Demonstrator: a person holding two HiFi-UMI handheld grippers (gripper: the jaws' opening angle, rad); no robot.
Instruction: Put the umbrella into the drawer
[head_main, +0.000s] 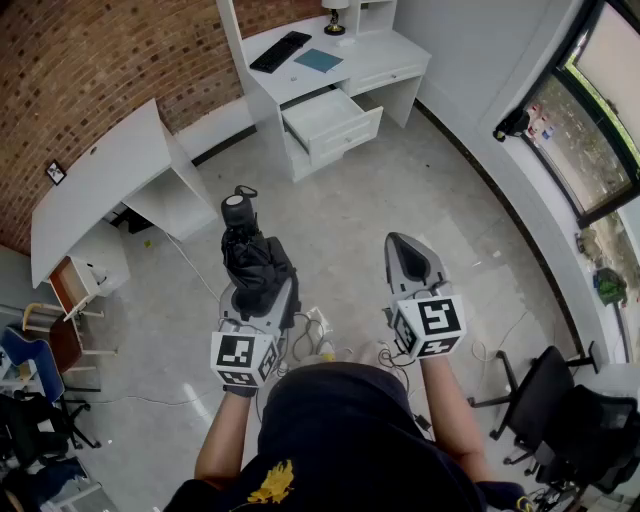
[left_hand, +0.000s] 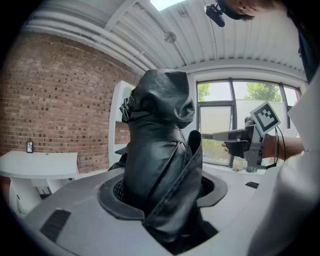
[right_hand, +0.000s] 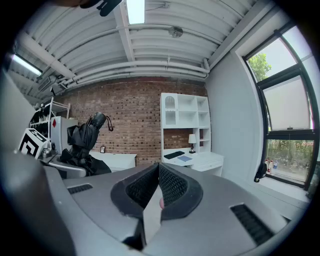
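Observation:
A folded black umbrella (head_main: 252, 258) stands up out of my left gripper (head_main: 258, 296), whose jaws are shut on its lower part; its handle with a strap points toward the desk. In the left gripper view the umbrella (left_hand: 159, 150) fills the middle between the jaws. My right gripper (head_main: 408, 262) is held beside it at the right, jaws shut with nothing between them (right_hand: 157, 192). The umbrella (right_hand: 86, 140) also shows at the left of the right gripper view. The white drawer (head_main: 332, 118) of the far desk stands pulled out, its inside bare.
The white desk (head_main: 388, 50) bears a keyboard (head_main: 281, 51), a blue pad (head_main: 319, 60) and a lamp (head_main: 335, 15). A second white desk (head_main: 105, 180) stands at the left against the brick wall. Office chairs (head_main: 560, 415) sit at the lower right; cables (head_main: 318, 335) lie on the floor.

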